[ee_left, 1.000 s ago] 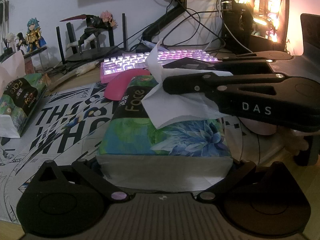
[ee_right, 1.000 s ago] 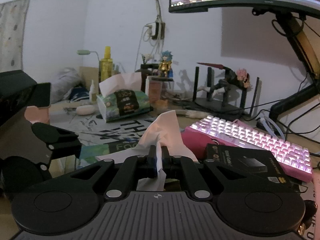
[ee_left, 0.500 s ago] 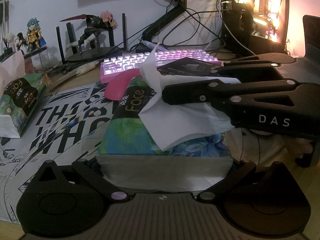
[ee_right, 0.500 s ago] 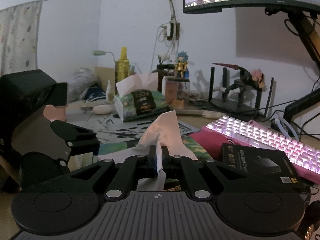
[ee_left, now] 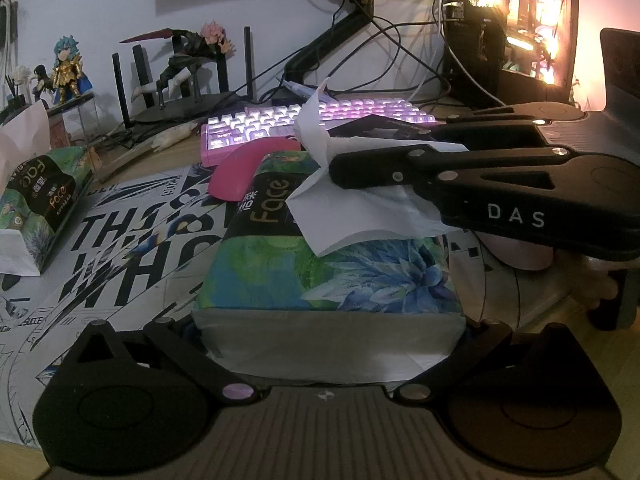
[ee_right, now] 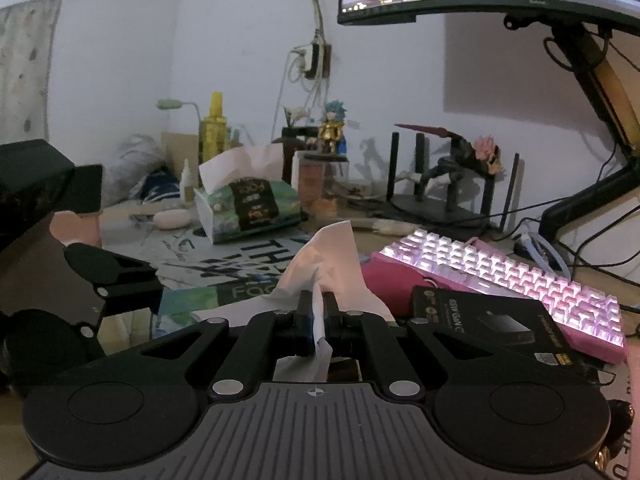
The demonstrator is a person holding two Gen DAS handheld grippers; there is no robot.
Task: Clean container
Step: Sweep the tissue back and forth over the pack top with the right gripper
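Two floral green-and-blue soft tissue packs: one sits between the spread fingers of the left claw, which is wide open against its near end; the second lies well apart toward the wall. One white tissue sheet is pinched in the right claw, fingers closed tight on it above the near pack. Surface: printed black-and-white desk mat on wood, one pink backlit keyboard, one flat black box, two figurines against a white wall, one monitor overhead.
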